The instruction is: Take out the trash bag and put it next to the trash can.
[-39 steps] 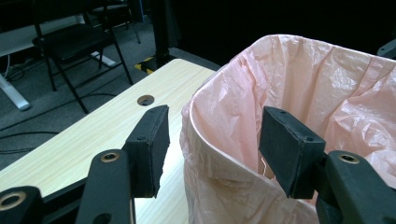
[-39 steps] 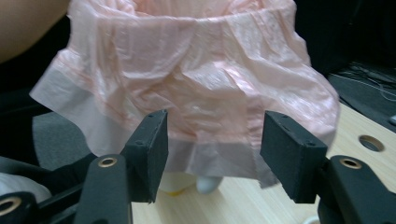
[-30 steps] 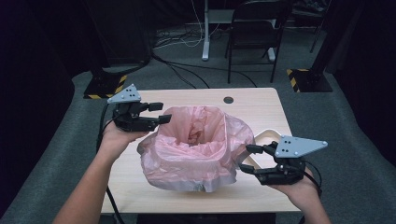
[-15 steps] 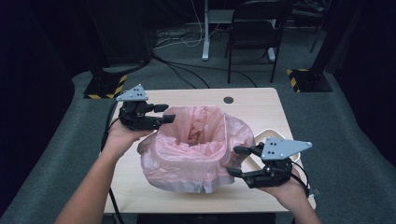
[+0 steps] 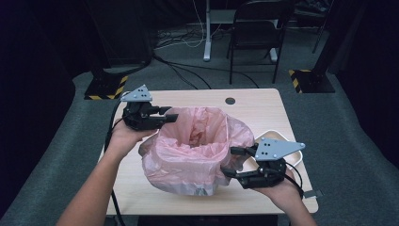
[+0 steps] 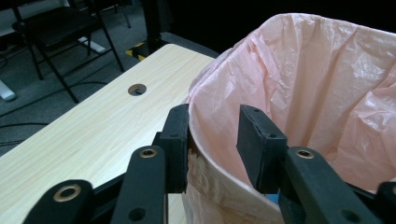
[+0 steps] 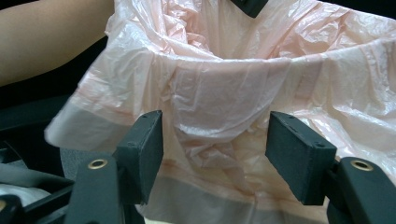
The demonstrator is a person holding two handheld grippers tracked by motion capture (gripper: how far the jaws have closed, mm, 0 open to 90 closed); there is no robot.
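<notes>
My desk (image 5: 263,108) carries a bin lined with a pink bag (image 5: 197,150) at its middle, the bag's edge folded down over the rim. A white dish (image 5: 282,141) sits just beside it on the right. My left gripper (image 6: 212,140) straddles the lined rim: its fingers have just been closing, one outside touching the plastic, one inside not yet pressing. My right gripper (image 7: 215,154) faces the bag's near side, fingers wide apart, holding nothing.
</notes>
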